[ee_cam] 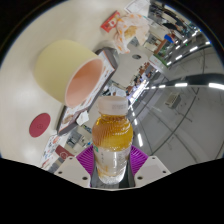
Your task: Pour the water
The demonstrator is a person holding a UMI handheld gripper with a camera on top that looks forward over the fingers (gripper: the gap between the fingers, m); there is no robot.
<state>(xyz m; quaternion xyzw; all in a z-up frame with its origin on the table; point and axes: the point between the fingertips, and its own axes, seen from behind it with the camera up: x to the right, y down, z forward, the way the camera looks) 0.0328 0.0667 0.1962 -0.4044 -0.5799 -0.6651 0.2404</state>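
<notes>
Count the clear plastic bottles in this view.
1. The clear plastic bottle with amber liquid and a white cap is clamped between the gripper's purple-padded fingers, tilted, just ahead of a pink-rimmed cup. Others may be hidden in the cluttered background.

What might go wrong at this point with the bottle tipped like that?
The gripper holds the bottle between its pink pads, and the view is strongly tilted. The white cap looks still on, so nothing would pour. The cup sits off to one side of the bottle, so liquid could miss it.
</notes>
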